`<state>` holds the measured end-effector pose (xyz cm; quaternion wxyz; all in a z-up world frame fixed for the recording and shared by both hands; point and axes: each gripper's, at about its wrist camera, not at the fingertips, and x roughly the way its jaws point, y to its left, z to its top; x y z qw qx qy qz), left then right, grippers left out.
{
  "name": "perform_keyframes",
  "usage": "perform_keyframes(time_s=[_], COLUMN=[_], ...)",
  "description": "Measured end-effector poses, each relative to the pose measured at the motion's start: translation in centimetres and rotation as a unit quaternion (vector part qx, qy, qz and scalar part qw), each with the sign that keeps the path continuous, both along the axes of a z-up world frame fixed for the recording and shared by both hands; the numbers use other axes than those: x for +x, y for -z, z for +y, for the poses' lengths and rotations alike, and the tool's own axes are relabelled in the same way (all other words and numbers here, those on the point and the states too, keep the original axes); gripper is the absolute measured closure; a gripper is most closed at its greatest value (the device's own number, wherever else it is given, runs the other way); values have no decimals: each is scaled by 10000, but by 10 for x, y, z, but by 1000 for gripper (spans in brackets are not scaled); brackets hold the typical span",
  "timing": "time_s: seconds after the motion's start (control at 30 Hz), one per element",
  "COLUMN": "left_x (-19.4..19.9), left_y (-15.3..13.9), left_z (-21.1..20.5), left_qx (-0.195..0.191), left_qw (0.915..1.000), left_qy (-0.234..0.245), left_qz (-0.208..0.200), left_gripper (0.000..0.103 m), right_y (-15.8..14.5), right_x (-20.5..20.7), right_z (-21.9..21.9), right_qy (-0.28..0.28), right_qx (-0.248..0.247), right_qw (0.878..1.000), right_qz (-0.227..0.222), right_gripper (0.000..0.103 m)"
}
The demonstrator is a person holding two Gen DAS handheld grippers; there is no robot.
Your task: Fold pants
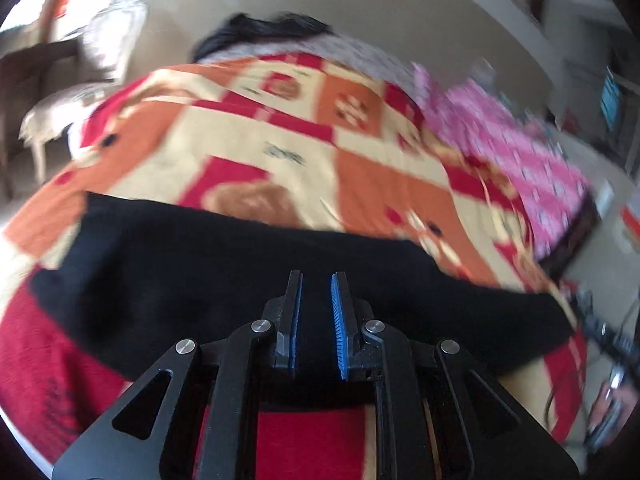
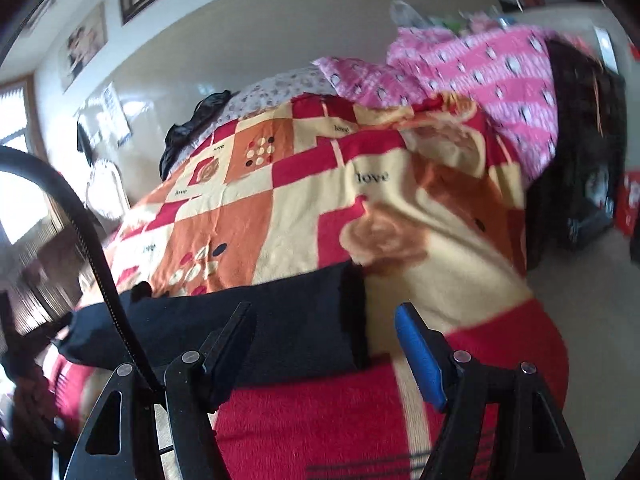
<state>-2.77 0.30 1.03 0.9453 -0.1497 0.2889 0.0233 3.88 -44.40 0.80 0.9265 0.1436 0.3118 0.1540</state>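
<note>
On the blanket (image 2: 304, 216) in your right wrist view you can read the word "love" several times: large on a cream patch right of centre; smaller on a cream strip farther off; tiny ones on the far left squares; in your left wrist view the same dark marks are too blurred to read; the wall pictures (image 2: 86, 46) show no legible text.

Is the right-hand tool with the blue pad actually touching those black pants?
Cannot tell. In the right wrist view the right gripper stands wide open around the end of the black pants, but blur hides whether its fingers meet the cloth.
</note>
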Motion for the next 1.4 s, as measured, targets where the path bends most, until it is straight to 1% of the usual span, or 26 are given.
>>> perform_keyframes(time_s=[0.03, 0.07, 0.1, 0.13, 0.17, 0.23, 0.27, 0.37, 0.57, 0.63, 0.73, 0.77, 0.8, 0.87, 0.9, 0.93, 0.97, 1.0, 1.03, 1.1, 1.2, 1.27, 1.3, 1.33, 1.37, 1.4], left_x=[7, 14, 14, 13, 14, 13, 15, 14, 13, 14, 14, 14, 14, 13, 13, 13, 13, 13, 14, 17, 24, 43, 58, 73, 91, 110], left_y=[9, 16, 15, 14, 15, 15, 16, 17, 16, 16, 16, 16, 16, 16, 16, 16, 16, 16, 14, 7, -26, -49, -58, -64, -69, -71], left_z=[-9, -17, -22, -26, -29, -29, -26, -21, -23, -22, -23, -23, -23, -23, -24, -24, -24, -24, -24, -29, -57, -87, -106, -124, -147, -169], left_qx=[146, 374, 557, 675, 708, 675, 637, 525, 603, 589, 626, 642, 653, 650, 647, 641, 647, 645, 639, 562, 258, -76, -236, -370, -497, -634], left_qw=[9996, 9982, 9975, 9970, 9967, 9970, 9972, 9979, 9975, 9976, 9974, 9973, 9972, 9972, 9972, 9973, 9972, 9973, 9972, 9970, 9956, 9882, 9823, 9762, 9676, 9580], left_qy=[93, 70, 47, 40, 40, 34, 28, 31, 10, 9, 2, -3, -6, -6, -4, -1, -4, -5, 24, 244, 857, 1496, 1809, 2061, 2347, 2611], left_qz=[217, 472, 425, 381, 393, 383, 389, 376, 368, 366, 368, 366, 365, 363, 362, 360, 362, 362, 378, 463, 287, 314, 425, 562, 785, 1002], left_gripper=[91, 91, 91, 91, 91, 90, 89, 89, 89, 89, 89, 89, 89, 89, 89, 89, 89, 89, 89, 89, 89, 89, 84, 68, 45, 42], right_y=[7, 13, 19, 26, 26, 26, 26, 27, 27, 27, 26, 27, 28, 27, 27, 29, 30, 31, 32, 33, 33, 33, 34, 35, 35, 34], right_x=[-1, -2, -3, -4, -7, -5, -4, 5, 18, 16, 14, 15, 15, 17, 18, 20, 21, 21, 20, 18, 14, 14, 14, 13, 12, 12], right_z=[-3, -6, -7, -10, -12, -10, -8, -1, 4, 6, 12, 11, 10, 11, 13, 14, 14, 14, 14, 18, 24, 21, 20, 20, 21, 22], right_qy=[30, 67, 85, 117, 183, 237, 194, -10, 16, -198, -353, -335, -237, -242, -196, -136, -69, -1, 51, 145, 199, 204, 201, 235, 247, 255], right_qx=[147, 312, 480, 747, 833, 897, 939, 918, 988, 1077, 852, 849, 874, 907, 788, 638, 553, 511, 479, 324, 39, 122, 147, 131, 94, 44], right_qw=[9997, 9988, 9976, 9953, 9952, 9944, 9941, 9944, 9936, 9924, 9944, 9946, 9946, 9945, 9958, 9968, 9975, 9979, 9982, 9991, 9998, 9997, 9997, 9996, 9997, 9997], right_qz=[189, 360, 495, 611, 482, 501, 503, 530, 556, 558, 515, 497, 507, 463, 420, 454, 428, 391, 368, 253, 78, 53, 38, 17, -1, -25], right_gripper=[33, 33, 33, 33, 33, 33, 33, 33, 31, 30, 32, 33, 37, 38, 42, 43, 52, 57, 58, 61, 61, 62, 62, 64, 64, 65])
